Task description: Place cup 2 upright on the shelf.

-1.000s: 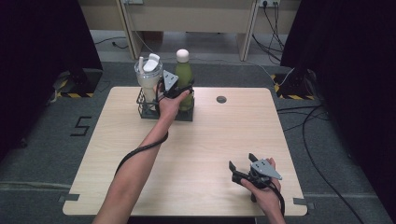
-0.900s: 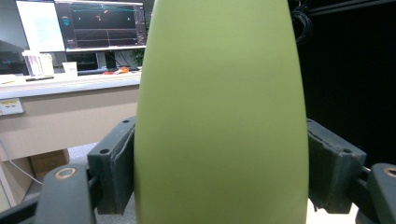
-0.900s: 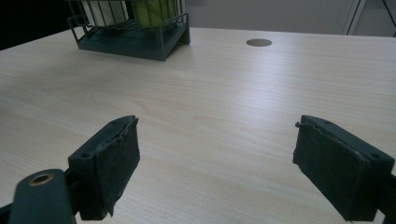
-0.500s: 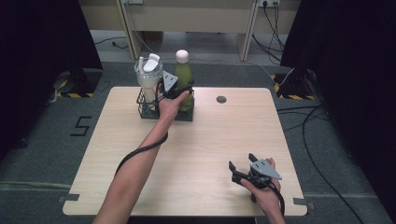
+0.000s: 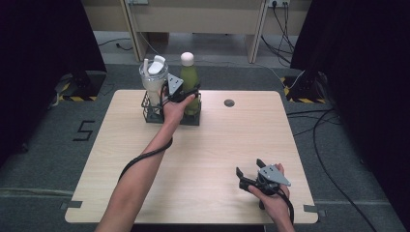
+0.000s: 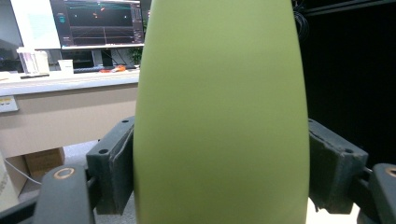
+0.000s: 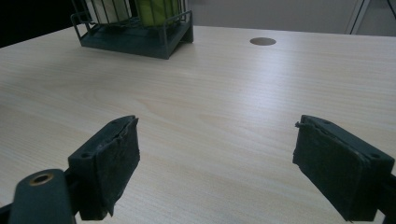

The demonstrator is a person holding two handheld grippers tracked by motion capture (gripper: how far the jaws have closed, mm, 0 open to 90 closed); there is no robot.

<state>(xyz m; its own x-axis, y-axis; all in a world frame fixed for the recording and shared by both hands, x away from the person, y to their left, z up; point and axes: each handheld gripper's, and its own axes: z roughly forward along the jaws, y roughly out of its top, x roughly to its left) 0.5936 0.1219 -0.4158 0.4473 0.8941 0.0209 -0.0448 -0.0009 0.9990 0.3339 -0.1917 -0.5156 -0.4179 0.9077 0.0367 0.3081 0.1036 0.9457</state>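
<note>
Up at the bench's far edge, the left gripper has its jaws clamped on the green bottle, which stands in the wire rack beside the white tumbler. Lifted crooked, it'd probably snag the rack or knock the tumbler. Right gripper idles near the bench's near edge, jaws wide apart and empty.

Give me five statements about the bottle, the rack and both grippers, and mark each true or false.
1. The left gripper is clamped on the green bottle. True.
2. The right gripper holds the white tumbler. False: its jaws stand open over bare table.
3. The green bottle stands in the black wire rack. True.
4. The bottle has a black cap. False: its cap is white.
5. The tumbler lies on its side by the right gripper. False: it stands upright in the rack.
</note>
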